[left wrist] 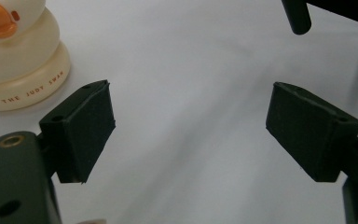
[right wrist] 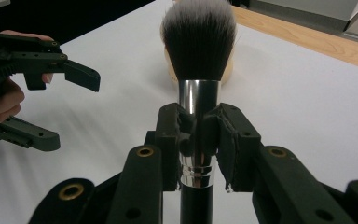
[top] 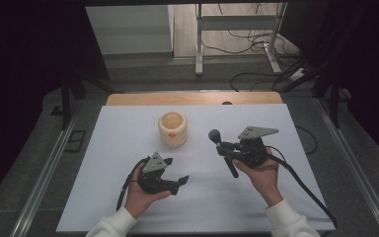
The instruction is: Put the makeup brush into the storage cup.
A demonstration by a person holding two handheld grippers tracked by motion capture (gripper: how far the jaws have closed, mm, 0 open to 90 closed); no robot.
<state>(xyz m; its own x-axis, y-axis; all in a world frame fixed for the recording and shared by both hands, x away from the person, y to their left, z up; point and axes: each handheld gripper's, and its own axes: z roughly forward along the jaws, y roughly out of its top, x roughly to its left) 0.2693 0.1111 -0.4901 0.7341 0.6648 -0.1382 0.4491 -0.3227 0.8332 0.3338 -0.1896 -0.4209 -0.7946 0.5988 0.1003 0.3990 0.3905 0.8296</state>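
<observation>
A: How far along was the job, by your reading?

B: Partway, I'd judge. The pickup was done: the right tool (right wrist: 196,140) was clamped on the makeup brush (right wrist: 198,70), its pads pressing the silver ferrule just below the bristles, with the black handle running down between the jaws toward the hand.

A: And the brush's attitude?

B: In the high view it sat tilted in that tool, bristle head up and away from the person, handle end pointing down toward the desk (top: 128,138).

A: What about the other tool?

B: The left tool (left wrist: 189,126) had its jaws standing wide apart with nothing between them, only bare desk. The tip of the brush handle hung well ahead of it, toward its right.

A: So what was left?

B: Likely getting the brush into the cream holder (top: 172,128), the one with the orange duck bill on its front. It stood ahead of both tools, nearer the left one and just off its left jaw in the left gripper view. It looked empty, so the placing itself was not yet done.
</observation>
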